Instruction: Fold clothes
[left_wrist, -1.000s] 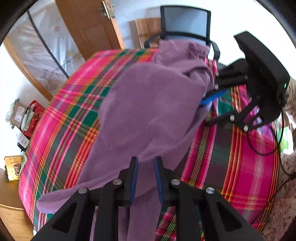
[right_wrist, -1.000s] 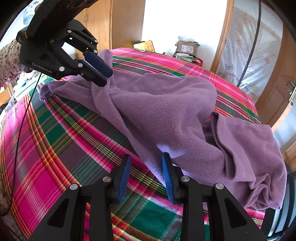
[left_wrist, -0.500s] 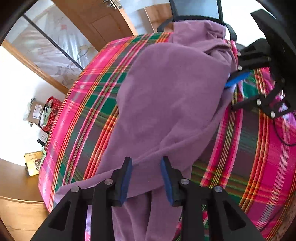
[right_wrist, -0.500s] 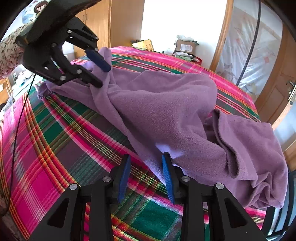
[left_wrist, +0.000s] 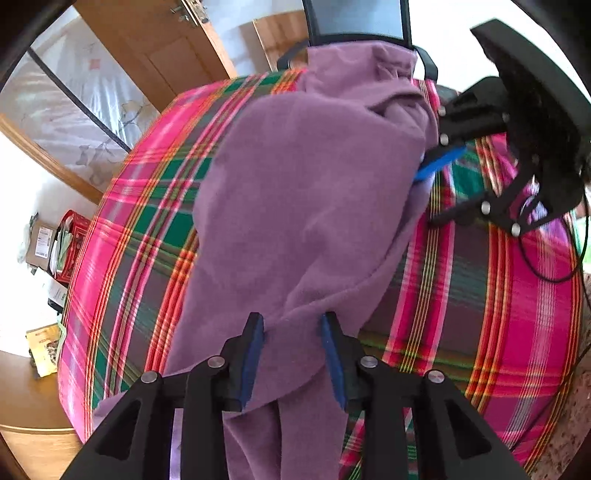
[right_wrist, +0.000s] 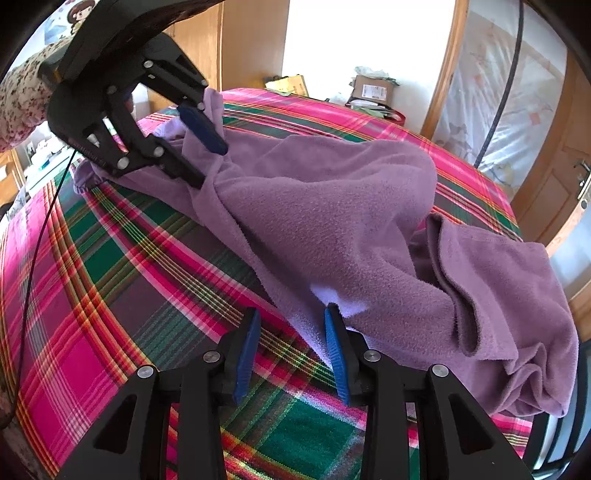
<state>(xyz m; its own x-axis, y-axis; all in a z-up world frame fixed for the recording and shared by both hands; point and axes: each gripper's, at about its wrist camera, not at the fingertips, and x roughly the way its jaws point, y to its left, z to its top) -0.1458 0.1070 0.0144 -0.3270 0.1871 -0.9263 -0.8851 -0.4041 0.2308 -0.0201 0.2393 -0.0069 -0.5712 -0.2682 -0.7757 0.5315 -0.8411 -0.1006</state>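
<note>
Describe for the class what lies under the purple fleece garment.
Under the purple fleece garment lies a plaid cloth of pink, green and red, showing all around it. What the cloth itself covers cannot be seen, nor can anything lying beneath the garment's bunched folds.

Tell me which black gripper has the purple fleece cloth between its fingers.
The left gripper, jaws just opened around the cloth; the right gripper straddles plaid tablecloth.

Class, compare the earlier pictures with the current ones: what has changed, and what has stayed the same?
The left gripper has opened its jaws and loosened its hold on the purple garment, whose fabric lies slack between them. The right gripper stays open at the garment's edge on the plaid cloth.
</note>
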